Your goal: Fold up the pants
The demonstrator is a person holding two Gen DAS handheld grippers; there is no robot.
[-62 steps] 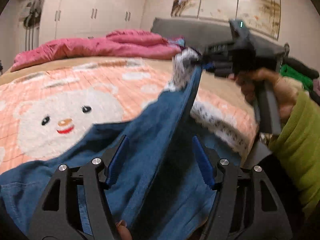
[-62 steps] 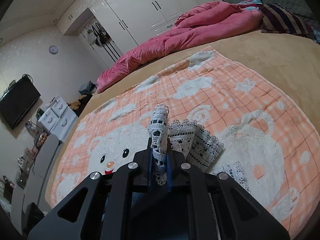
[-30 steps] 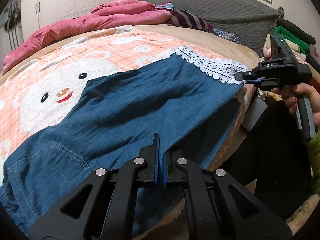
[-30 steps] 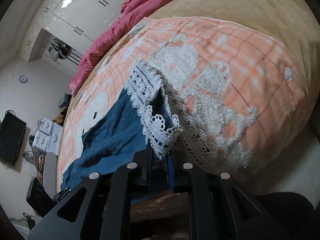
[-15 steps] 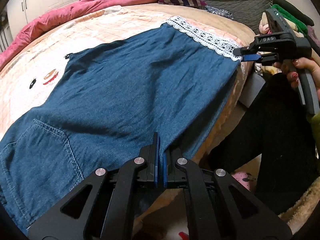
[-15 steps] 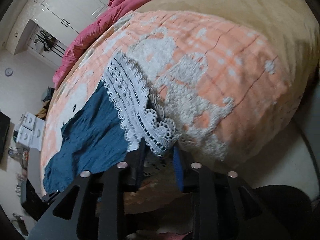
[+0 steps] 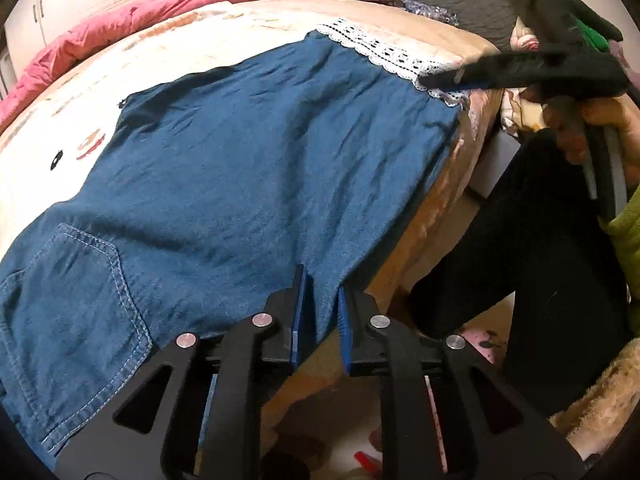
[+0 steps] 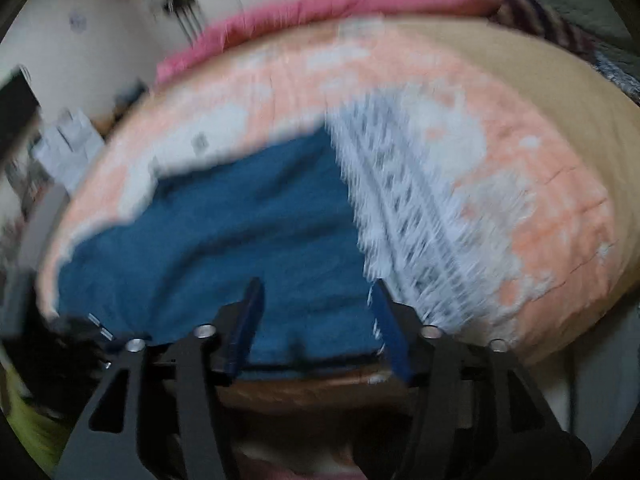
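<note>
left wrist view
pants: blue pants [image 7: 248, 168] lie spread flat on the bed [image 7: 436, 216]. The lace hem [image 7: 384, 54] is at the far end and the back pocket [image 7: 76, 280] at the near left. The near side drapes over the bed's edge.
left gripper: left gripper [image 7: 318, 312] has a narrow gap and its jaws are opening. The draped edge of the pants sits between the pads, apparently let go.
right gripper: right gripper [image 7: 444, 80] is seen side-on at the hem's corner. This view does not show its gap.

right wrist view (blurred)
right gripper: right gripper [image 8: 316, 320] stands fairly wide and is opening, with nothing pinched. The pants [image 8: 240, 232] lie beyond the fingers, with the lace hem [image 8: 412, 208] just right of them.

step: probably the end of laying the pants flat, with both grips releasing.
next: probably regrip at the hem and waist, then carry one end over the other with edges aligned.
</note>
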